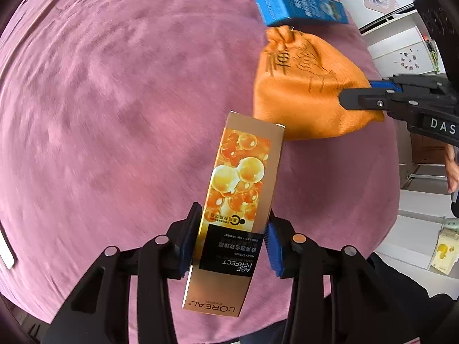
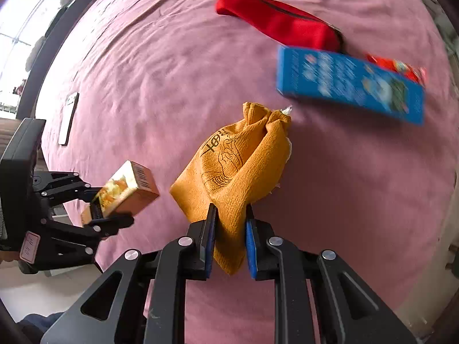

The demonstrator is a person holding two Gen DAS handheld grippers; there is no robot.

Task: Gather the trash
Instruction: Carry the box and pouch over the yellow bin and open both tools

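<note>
1. We take the orange pouch as our landmark; it hangs above the pink cloth, which covers the whole surface below.
2. Our right gripper is clenched on the pouch's lower corner: both blue pads pinch the fabric, and the rest of the pouch points away from the camera with its tied neck at the far end.
3. In the left wrist view the same pouch shows at the upper right, with the right gripper reaching in from the right edge and biting its near side.
4. Our left gripper grasps a gold box just beside the pouch, on its left in both views; the pads press the box's two long sides near its printed end.
5. The box is tilted and its far end comes close to the pouch without touching it.
6. From the right wrist view the left gripper and its box sit left of the pouch, the barcoded end of the box pointing towards it.
7. Beyond the pouch's neck lies a blue box, blurred, flat on the cloth.
8. Farther beyond, past the blue box, lies a red bag, with a small red packet showing behind the blue box.
9. Well to the left of the pouch a phone lies flat on the cloth.
</note>
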